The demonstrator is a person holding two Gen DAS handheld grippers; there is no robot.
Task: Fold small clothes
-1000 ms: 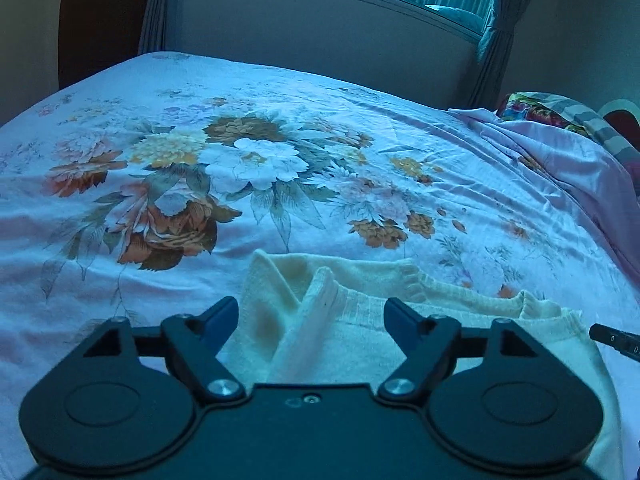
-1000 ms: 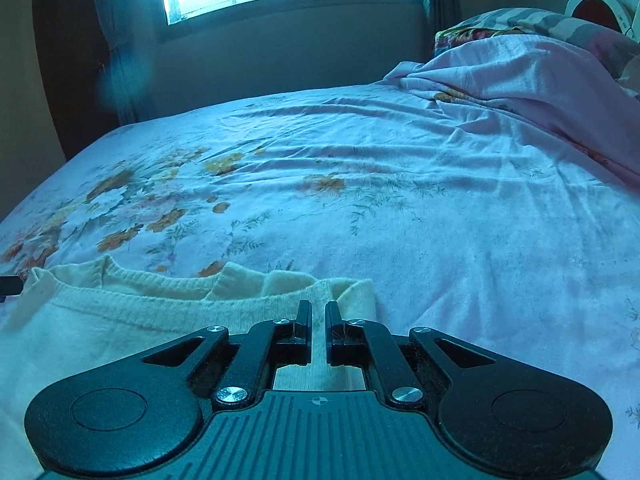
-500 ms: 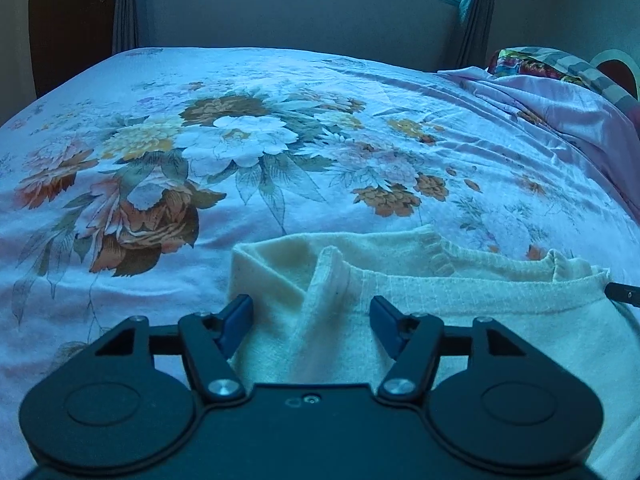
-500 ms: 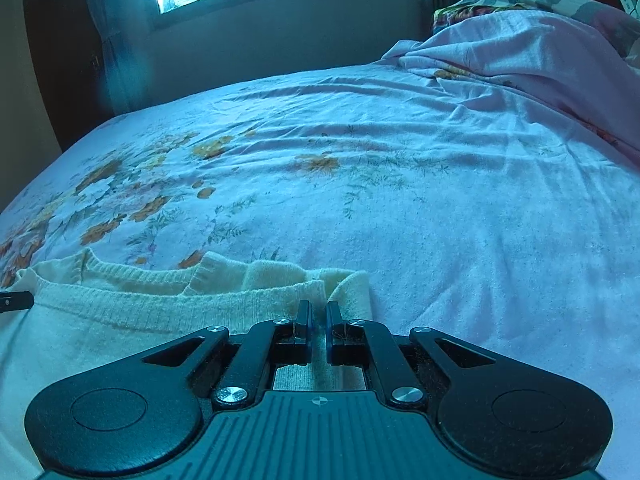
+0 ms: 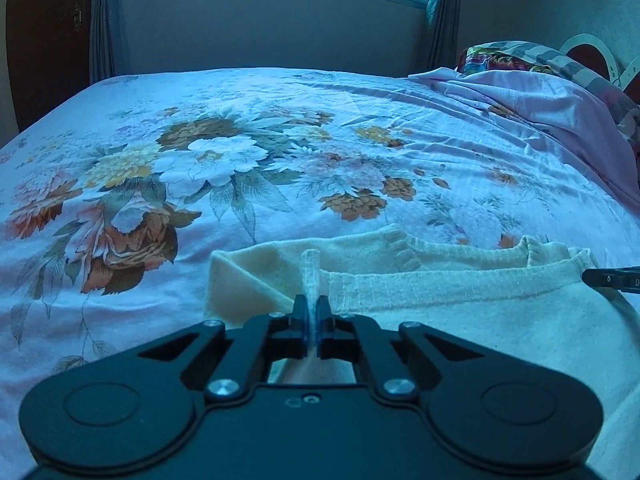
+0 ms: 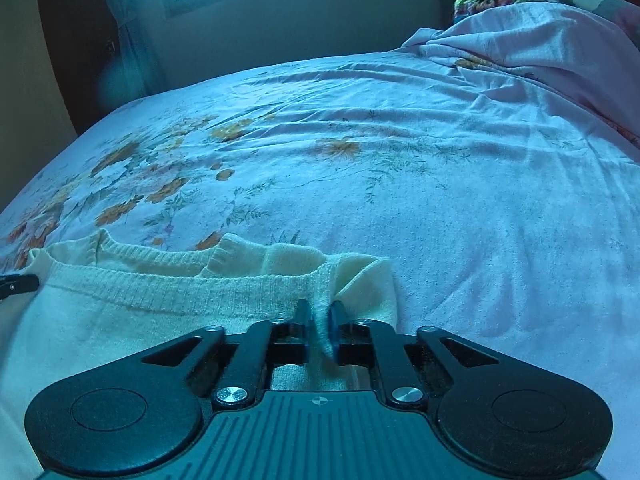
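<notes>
since a second ago the left gripper (image 5: 311, 309) has snapped shut, pinching a ridge of the cream knit sweater (image 5: 460, 308) at its left corner; before, its jaws stood wide around that fabric. right gripper (image 6: 320, 316) is clamped on the opposite corner (same ribbed edge). sweater lies flat on the floral bedsheet (image 5: 208, 168), its held edge running side to side between the two tools, the body trailing back toward the person, so the fold likely goes along that line.
</notes>
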